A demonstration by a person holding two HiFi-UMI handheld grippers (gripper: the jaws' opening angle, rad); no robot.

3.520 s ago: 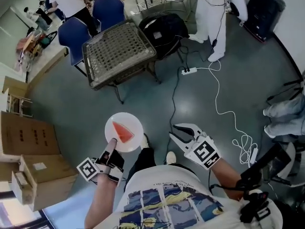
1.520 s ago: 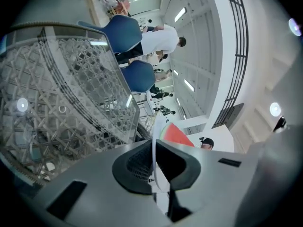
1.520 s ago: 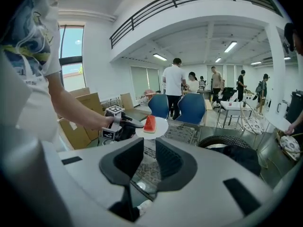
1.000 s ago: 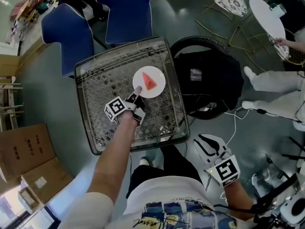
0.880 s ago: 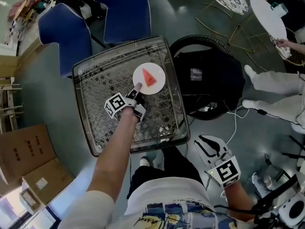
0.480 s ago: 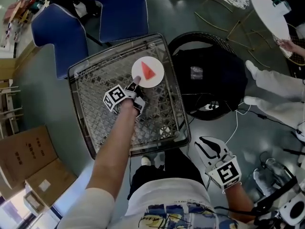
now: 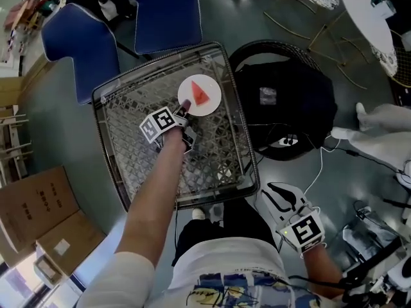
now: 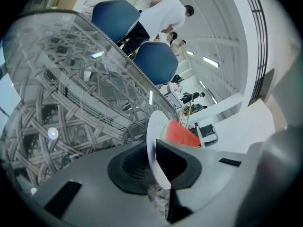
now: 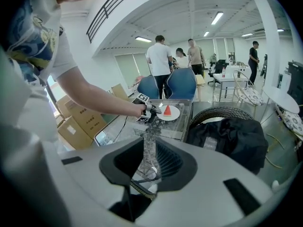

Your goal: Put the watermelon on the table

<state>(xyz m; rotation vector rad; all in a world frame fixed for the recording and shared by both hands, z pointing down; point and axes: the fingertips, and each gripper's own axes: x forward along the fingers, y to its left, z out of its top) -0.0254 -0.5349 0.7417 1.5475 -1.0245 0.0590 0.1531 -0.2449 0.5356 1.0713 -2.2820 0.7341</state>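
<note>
A red watermelon slice point(image 7: 201, 93) lies on a white plate point(image 7: 212, 103). My left gripper point(image 7: 182, 113) is shut on the plate's near rim and holds it at the far right part of the glass-topped wicker table point(image 7: 113, 169). Whether the plate rests on the glass or hangs just above it I cannot tell. In the left gripper view the plate point(image 8: 154, 141) stands edge-on between the jaws, the watermelon slice point(image 8: 182, 134) behind it. My right gripper point(image 7: 275, 197) hangs open and empty by my right hip. Its view shows the table point(image 9: 179, 123) and plate point(image 9: 173, 113) ahead.
Two blue chairs point(image 7: 160, 11) stand behind the table. A round wicker chair with a black bag point(image 7: 282, 101) sits right of it. Cardboard boxes point(image 7: 35, 210) lie at the left, a white cable point(image 7: 318, 172) on the floor at the right. Several people point(image 9: 161, 60) stand far off.
3.5 s ago the plate hung near my body above the floor; it now sits out over the table. In the last second the left gripper and plate have barely shifted. The right gripper stays put.
</note>
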